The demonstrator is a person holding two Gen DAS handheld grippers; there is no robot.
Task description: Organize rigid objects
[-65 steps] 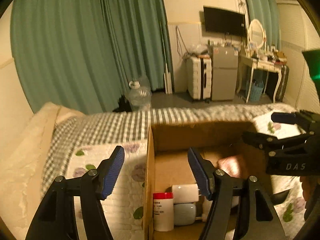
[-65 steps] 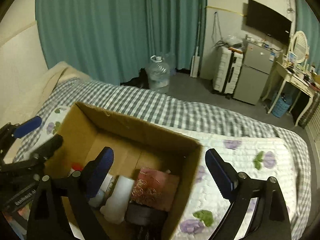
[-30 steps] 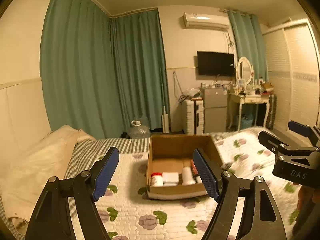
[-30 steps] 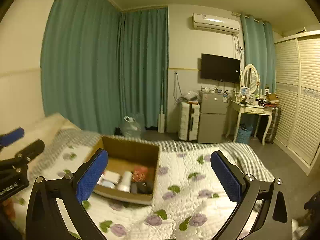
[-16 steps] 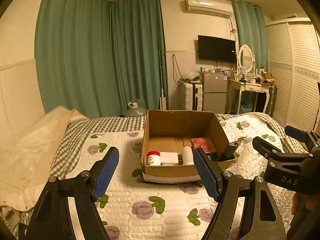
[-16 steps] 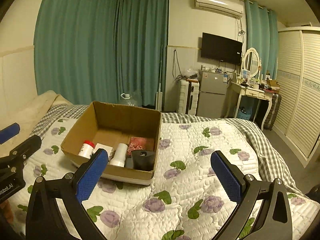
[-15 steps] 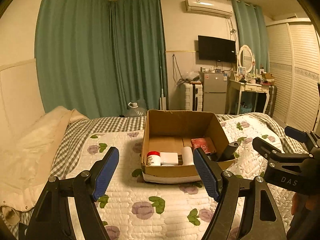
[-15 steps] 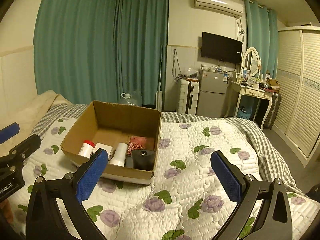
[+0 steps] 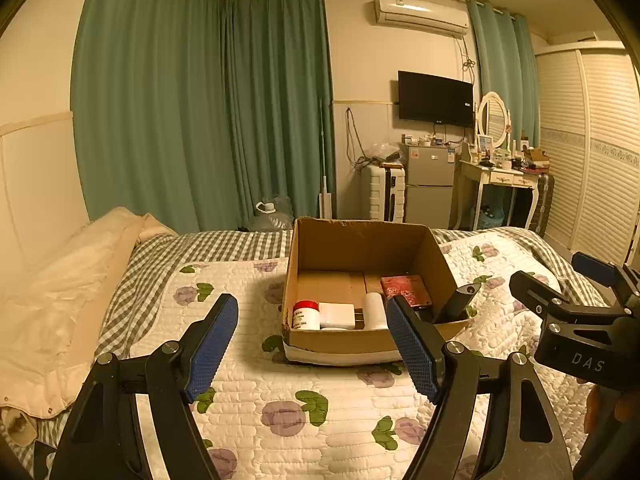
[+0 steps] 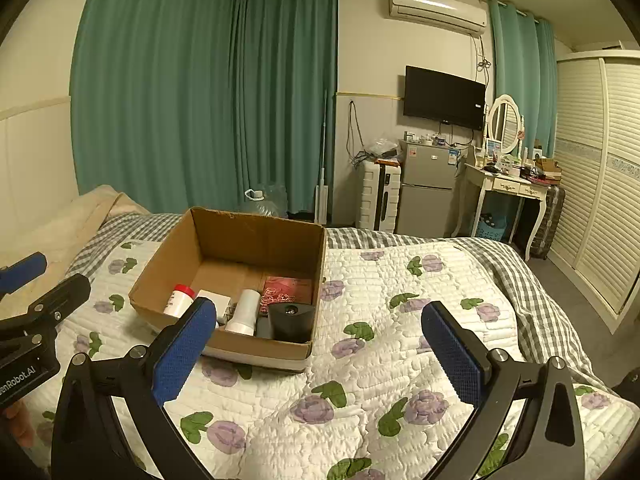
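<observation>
Cardboard box (image 10: 256,240) of 5 items sits mid-quilt (image 10: 400,360) toward the bed's far edge, while left gripper (image 9: 312,344) and right gripper (image 10: 320,356) hover wide apart, empty.

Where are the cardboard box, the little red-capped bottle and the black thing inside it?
cardboard box (image 10: 256,240), right wrist view, far inner wall
red-capped bottle (image 10: 179,301), right wrist view, white body
black thing (image 10: 290,322), right wrist view, its front face
</observation>
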